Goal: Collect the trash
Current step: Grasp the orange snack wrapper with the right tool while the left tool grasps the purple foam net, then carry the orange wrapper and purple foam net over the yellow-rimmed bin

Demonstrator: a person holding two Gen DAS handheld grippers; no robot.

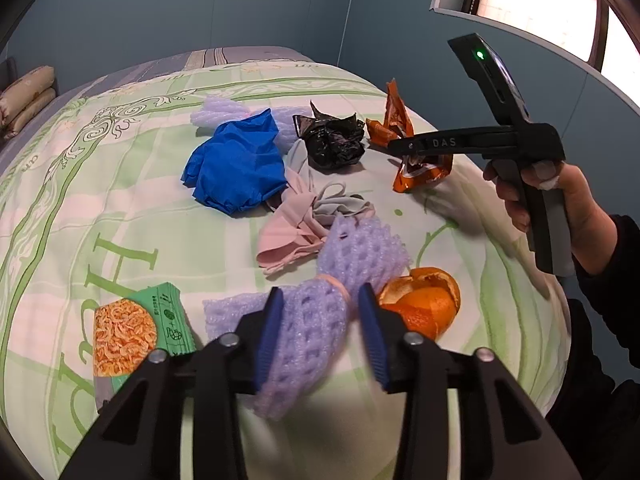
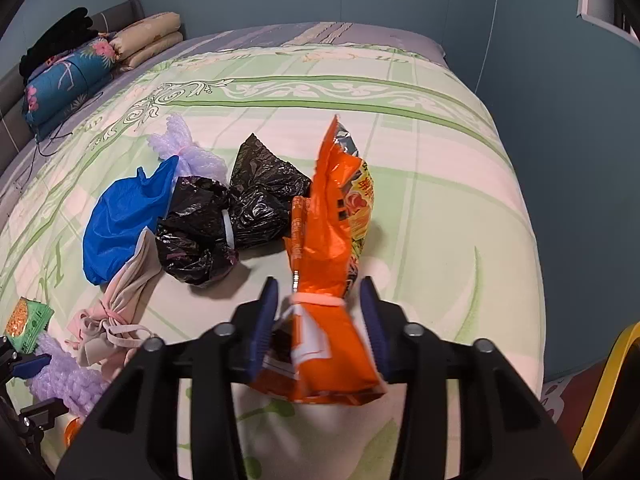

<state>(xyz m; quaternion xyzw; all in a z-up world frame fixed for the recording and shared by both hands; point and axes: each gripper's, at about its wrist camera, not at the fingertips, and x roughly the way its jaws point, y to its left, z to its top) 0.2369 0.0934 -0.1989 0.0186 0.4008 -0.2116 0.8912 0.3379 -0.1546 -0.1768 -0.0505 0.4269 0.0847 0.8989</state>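
On the bed [image 1: 48, 208], going left to right in the left wrist view: a green snack packet [image 1: 136, 328] near the near left edge, a crumpled blue bag [image 1: 236, 168], a pink cloth bundle [image 1: 296, 224], a black plastic bag [image 1: 332, 144], a purple foam net [image 1: 320, 312], an orange peel [image 1: 424, 304] just beside it, and an orange snack wrapper [image 1: 404, 148] toward the right edge.

The left gripper [image 1: 320, 328] has its jaws spread around the foam net, the left pad touching it, the right pad apart from it. The right gripper [image 2: 320, 328] has its jaws spread on either side of the orange snack wrapper [image 2: 328, 272], which stands upright between them, banded at the waist; whether either pad touches it I cannot tell.

To do this step well, each pair of jaws should probably close at the banded waist, where the material is bunched and least likely to slip, and squeeze gently since foam and foil both crush.

Only the right wrist view shows a second black bag [image 2: 192, 236] and the pillows [image 2: 148, 36] at the head of the bed; only the left shows the peel clearly and the right hand [image 1: 560, 208] on its handle.
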